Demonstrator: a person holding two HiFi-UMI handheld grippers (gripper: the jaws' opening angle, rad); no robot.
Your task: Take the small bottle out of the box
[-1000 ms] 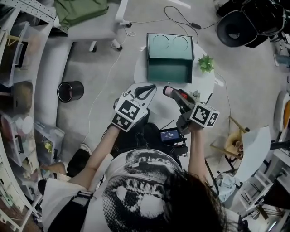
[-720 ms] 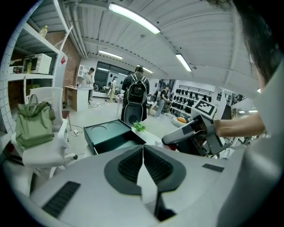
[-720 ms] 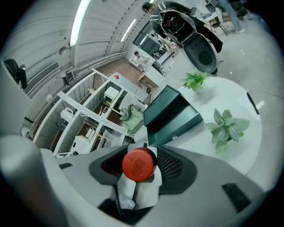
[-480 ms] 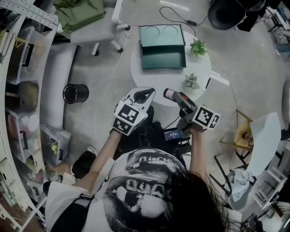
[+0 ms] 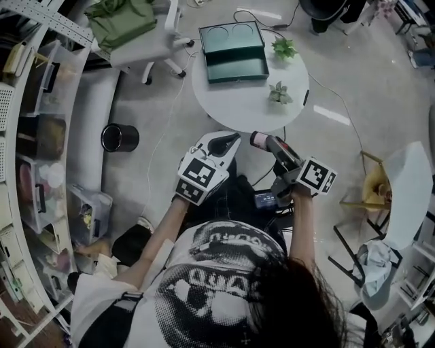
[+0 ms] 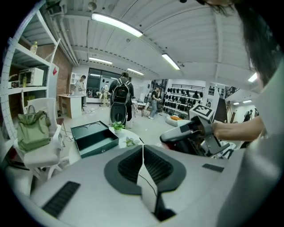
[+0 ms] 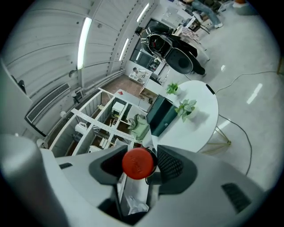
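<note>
The dark green box (image 5: 231,44) lies open on the round white table (image 5: 251,109), far ahead of both grippers. The left gripper view shows the box (image 6: 94,137) at mid-left, and the right gripper view shows the box (image 7: 160,116) on the table's far side. My right gripper (image 5: 261,141) is shut on a small bottle with a red cap (image 7: 138,162), held over the floor short of the table's near edge. Level with it on the left, my left gripper (image 5: 224,143) is shut with nothing in it; its pads (image 6: 133,166) meet.
Two small potted plants (image 5: 284,47) (image 5: 277,93) stand on the table's right side. A black bin (image 5: 119,137) sits on the floor at left, near shelving (image 5: 34,136). A white chair with a green bag (image 5: 129,20) stands beyond. A cable runs over the floor.
The table and box have slid away toward the top of the head view: I have backed off from them. Both grippers keep their pose, the right still holding the bottle.
</note>
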